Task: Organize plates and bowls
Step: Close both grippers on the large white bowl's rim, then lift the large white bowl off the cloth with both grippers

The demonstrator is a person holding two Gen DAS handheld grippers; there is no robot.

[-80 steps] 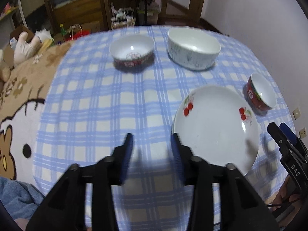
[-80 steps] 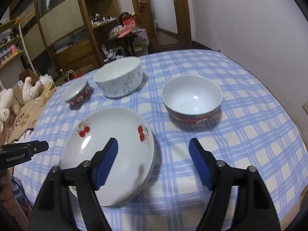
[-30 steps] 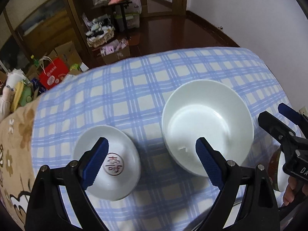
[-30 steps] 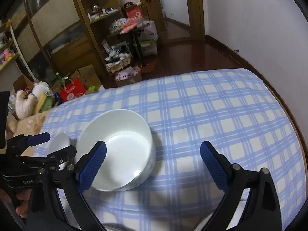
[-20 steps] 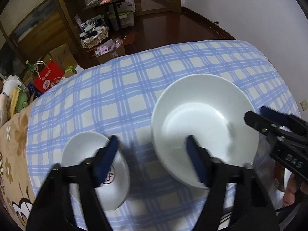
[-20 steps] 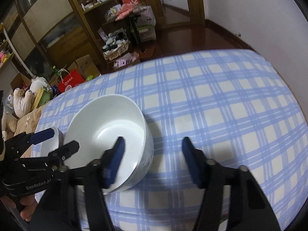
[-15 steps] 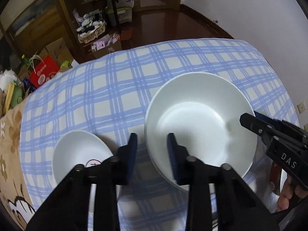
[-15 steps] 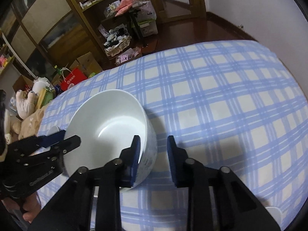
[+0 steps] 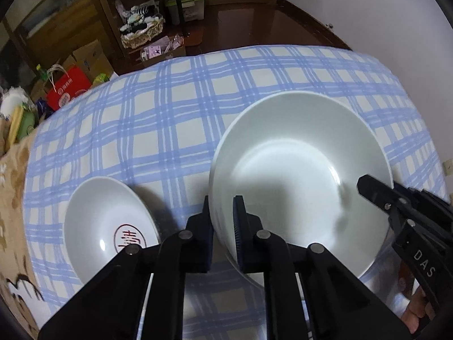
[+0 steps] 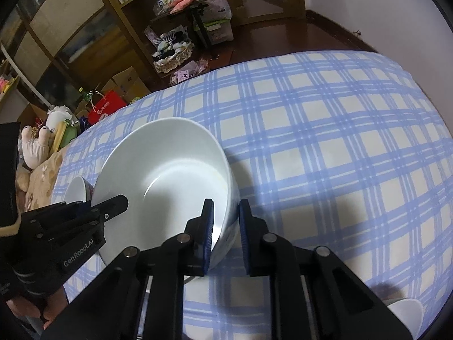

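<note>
Both tongs, L (image 9: 222, 221) & R (image 10: 225, 226), just closed, now clamped on big white bowl (image 9: 297, 175) rim.

The right hand-held gripper (image 10: 225, 233) has just closed on the large white bowl's (image 10: 170, 181) four-o'clock rim, the left hand-held gripper (image 10: 113, 205) at eight.

A blue-checked cloth (image 9: 175, 119) covers the counter. Beyond its far edge a red paper bag (image 9: 68, 90) stands on the floor, a wicker basket (image 9: 143, 35) further back beside wooden shelves (image 10: 85, 19).
</note>
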